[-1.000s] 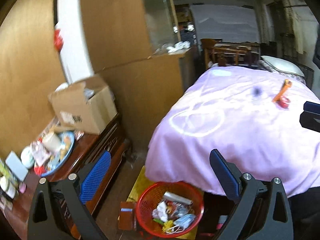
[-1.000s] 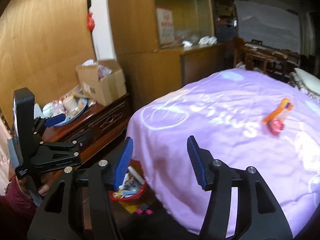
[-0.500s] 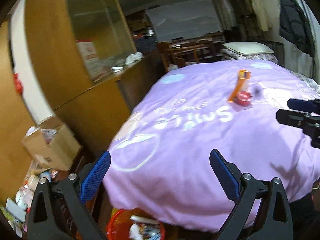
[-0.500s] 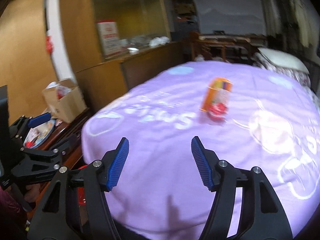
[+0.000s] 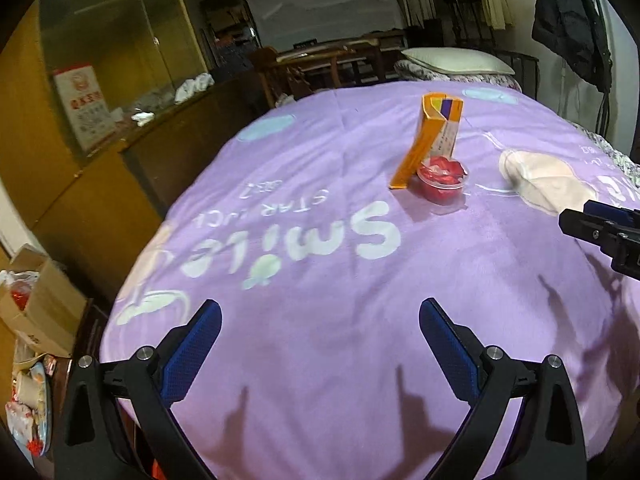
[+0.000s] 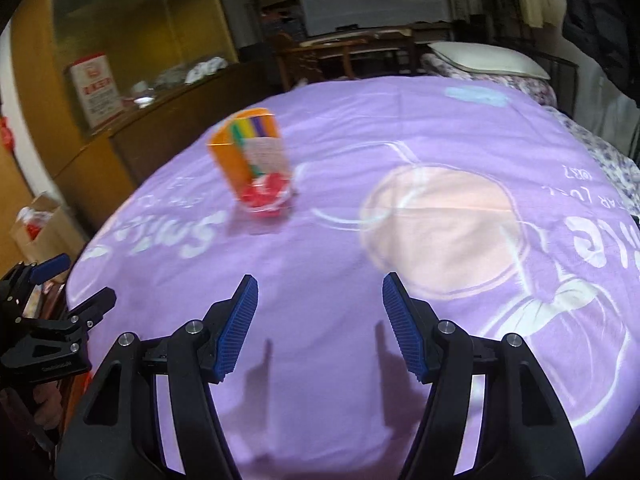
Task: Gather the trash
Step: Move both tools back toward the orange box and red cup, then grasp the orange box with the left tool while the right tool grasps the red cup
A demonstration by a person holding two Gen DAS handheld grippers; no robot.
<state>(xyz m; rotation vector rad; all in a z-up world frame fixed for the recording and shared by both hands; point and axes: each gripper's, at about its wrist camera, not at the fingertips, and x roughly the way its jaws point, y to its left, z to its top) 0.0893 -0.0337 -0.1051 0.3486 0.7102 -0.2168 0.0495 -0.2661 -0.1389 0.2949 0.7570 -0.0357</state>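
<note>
An orange carton [image 5: 434,136] lies on the purple blanket [image 5: 320,272] with a clear plastic cup of red wrappers [image 5: 442,178] against its near end. Both also show in the right wrist view, the carton [image 6: 250,152] and the cup [image 6: 268,196]. My left gripper [image 5: 320,320] is open and empty, above the blanket's near edge, well short of them. My right gripper [image 6: 318,292] is open and empty, over the blanket to the right of the trash. The right gripper's tip shows at the left wrist view's right edge [image 5: 600,228].
A wooden cabinet [image 5: 160,140] with glass panels runs along the left. A cardboard box [image 5: 36,300] and a cluttered plate [image 5: 28,404] sit on a low sideboard at lower left. A pillow [image 5: 456,60] and chairs stand beyond the blanket.
Both grippers have swung up and right, from the red trash basket and sideboard to the blanket. The carton and cup are now nearer and more central. Both stay open.
</note>
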